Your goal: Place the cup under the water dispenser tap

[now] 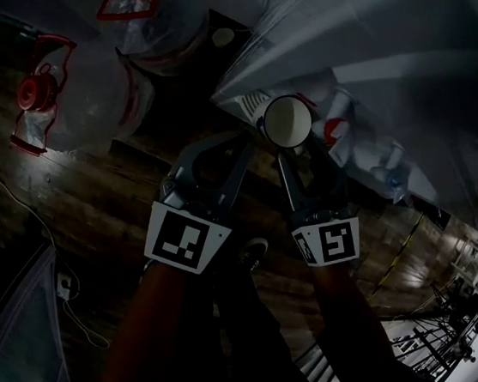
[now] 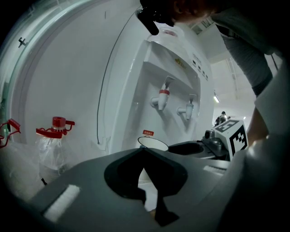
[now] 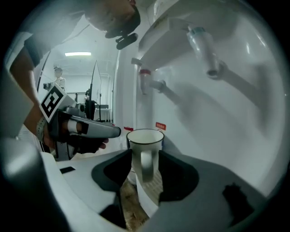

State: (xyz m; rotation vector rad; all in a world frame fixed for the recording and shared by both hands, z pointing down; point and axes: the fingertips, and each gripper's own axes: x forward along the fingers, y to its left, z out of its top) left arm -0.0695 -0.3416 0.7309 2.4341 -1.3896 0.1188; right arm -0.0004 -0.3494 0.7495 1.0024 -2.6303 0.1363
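Wood floor (image 1: 93, 195) in head view; cup handle (image 3: 146, 165), right gripper view

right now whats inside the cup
The cup looks empty: in the head view its inside is plain and pale, nothing in it. In the right gripper view only the white inner wall shows; the rim covers the bottom.

Wood floor (image 1: 93, 195) bears water jugs (image 1: 94, 100); drip tray (image 3: 156, 181) bears cup (image 3: 145, 145).
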